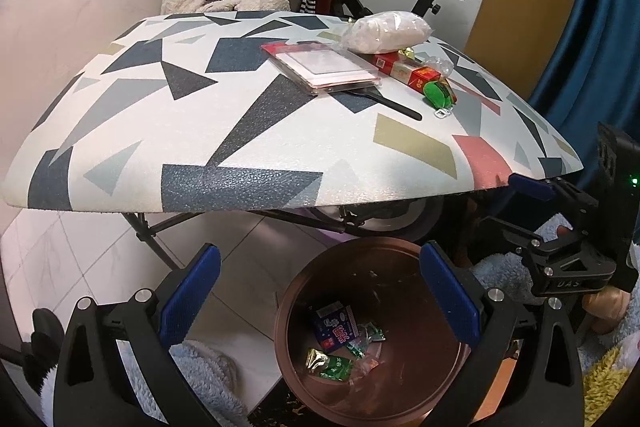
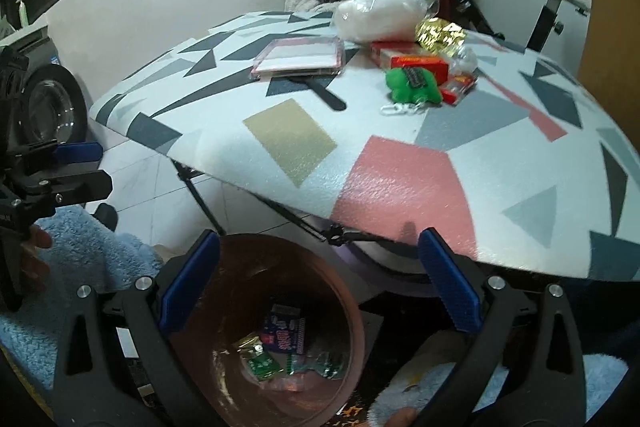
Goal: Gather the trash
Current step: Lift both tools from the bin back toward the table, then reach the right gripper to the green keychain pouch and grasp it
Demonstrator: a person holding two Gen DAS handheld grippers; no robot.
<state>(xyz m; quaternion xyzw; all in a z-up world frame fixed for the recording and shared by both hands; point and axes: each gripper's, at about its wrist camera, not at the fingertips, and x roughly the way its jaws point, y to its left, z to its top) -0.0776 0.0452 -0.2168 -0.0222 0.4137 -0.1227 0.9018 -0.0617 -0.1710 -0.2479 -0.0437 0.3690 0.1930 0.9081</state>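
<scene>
Tools (image 1: 320, 293) w/ bin (image 1: 296, 291) below

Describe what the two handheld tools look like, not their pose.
Both match: the left tool and right tool have black skeletal frames with triangular cut-outs, silver screw heads, and flat blue ribbed fingers. Seen from the left wrist view, the right tool's black body bears pale "UAS" lettering and a green light.

Both wrist views hover close above the bin (image 1: 372, 327) — facing the patterned table (image 2: 400, 163) (shared, slightly offset angles).
</scene>
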